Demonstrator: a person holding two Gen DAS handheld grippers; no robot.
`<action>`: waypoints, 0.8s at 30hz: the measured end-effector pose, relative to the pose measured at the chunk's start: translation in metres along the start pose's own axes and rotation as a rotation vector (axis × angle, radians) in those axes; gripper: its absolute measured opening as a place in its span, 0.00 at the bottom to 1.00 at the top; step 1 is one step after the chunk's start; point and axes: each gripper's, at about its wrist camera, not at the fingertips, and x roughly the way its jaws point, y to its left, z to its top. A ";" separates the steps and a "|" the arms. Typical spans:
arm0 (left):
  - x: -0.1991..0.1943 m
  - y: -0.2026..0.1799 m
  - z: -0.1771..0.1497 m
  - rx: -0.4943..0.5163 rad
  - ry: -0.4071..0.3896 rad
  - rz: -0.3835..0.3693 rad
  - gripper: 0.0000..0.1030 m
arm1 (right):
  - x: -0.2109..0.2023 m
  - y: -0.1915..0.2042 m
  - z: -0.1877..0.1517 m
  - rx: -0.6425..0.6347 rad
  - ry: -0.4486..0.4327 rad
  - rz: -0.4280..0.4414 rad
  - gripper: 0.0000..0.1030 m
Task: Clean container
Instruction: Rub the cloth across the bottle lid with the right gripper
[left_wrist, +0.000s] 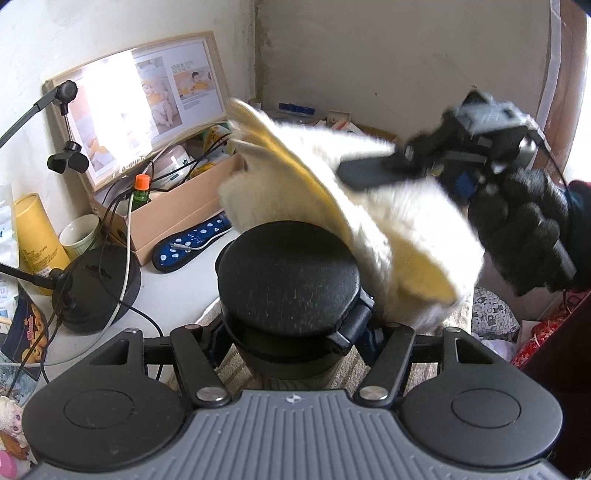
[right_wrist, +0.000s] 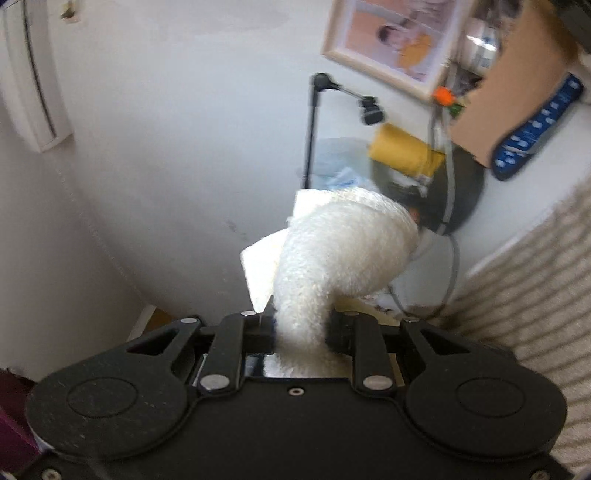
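My left gripper (left_wrist: 295, 332) is shut on a dark container with a round black lid (left_wrist: 288, 273), held upright over a striped mat. My right gripper (left_wrist: 373, 171) enters from the right, held by a black-gloved hand (left_wrist: 524, 229). It is shut on a white and yellow fluffy cloth (left_wrist: 351, 206) that hangs blurred against the lid's right rear edge. In the right wrist view the gripper (right_wrist: 301, 332) pinches the white cloth (right_wrist: 340, 251), which bulges forward and hides the container.
A cardboard box (left_wrist: 173, 210), a framed picture (left_wrist: 144, 99), a yellow tube (left_wrist: 35, 236), a green cup (left_wrist: 79, 234), a black lamp base (left_wrist: 96, 288) with cables and a blue polka-dot item (left_wrist: 192, 245) crowd the table's left. Red bags (left_wrist: 535, 339) lie right.
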 end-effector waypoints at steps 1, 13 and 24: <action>0.000 -0.001 0.000 0.003 0.000 0.001 0.62 | 0.001 0.005 0.001 -0.017 0.007 0.005 0.20; 0.000 -0.003 0.000 0.030 0.000 0.003 0.63 | 0.005 -0.035 -0.006 0.055 0.065 -0.142 0.20; -0.001 -0.001 -0.001 0.024 0.002 0.000 0.63 | 0.013 -0.063 -0.016 0.024 0.124 -0.332 0.20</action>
